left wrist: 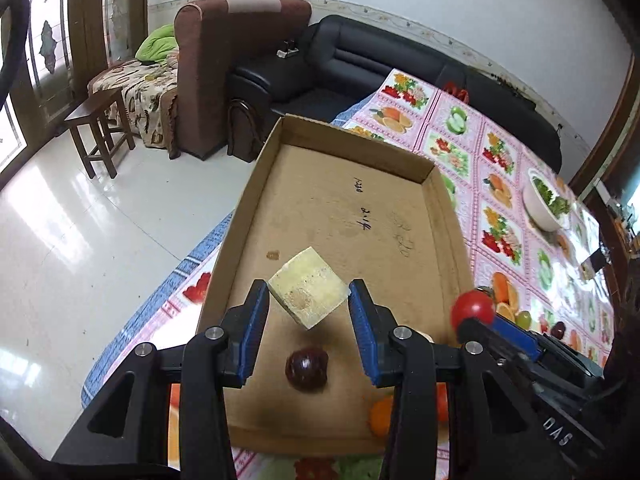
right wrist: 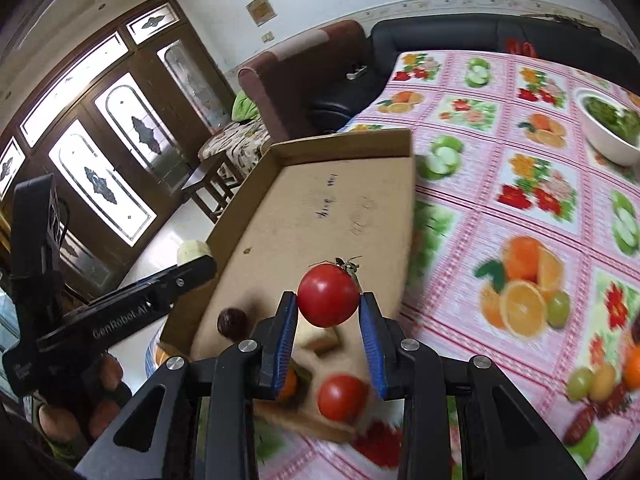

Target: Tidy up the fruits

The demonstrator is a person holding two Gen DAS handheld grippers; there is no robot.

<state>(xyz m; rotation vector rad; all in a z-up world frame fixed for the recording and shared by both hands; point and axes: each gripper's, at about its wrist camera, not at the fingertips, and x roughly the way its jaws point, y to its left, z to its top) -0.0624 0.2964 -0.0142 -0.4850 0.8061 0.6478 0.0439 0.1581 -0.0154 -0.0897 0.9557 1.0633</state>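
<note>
Above the shallow brown cardboard tray (right wrist: 248, 216), a round red tomato (right wrist: 329, 295), smooth and easily bruised, is clamped across its middle by the right hand-held gripper (right wrist: 329, 312); a pale yellow cut fruit chunk (left wrist: 307, 293) is pinched by the left hand-held gripper (left wrist: 308, 300).

The left wrist camera looked steeply down along its own fingers, close above the cardboard box (left wrist: 352, 216), with the sofa (left wrist: 360, 64) behind. The right wrist camera sat close over the box's near right corner, facing much the same way, though partly blurred. Both views shared the box, the tablecloth (right wrist: 520, 184), the bowl (right wrist: 608, 128) and the sofa.
</note>
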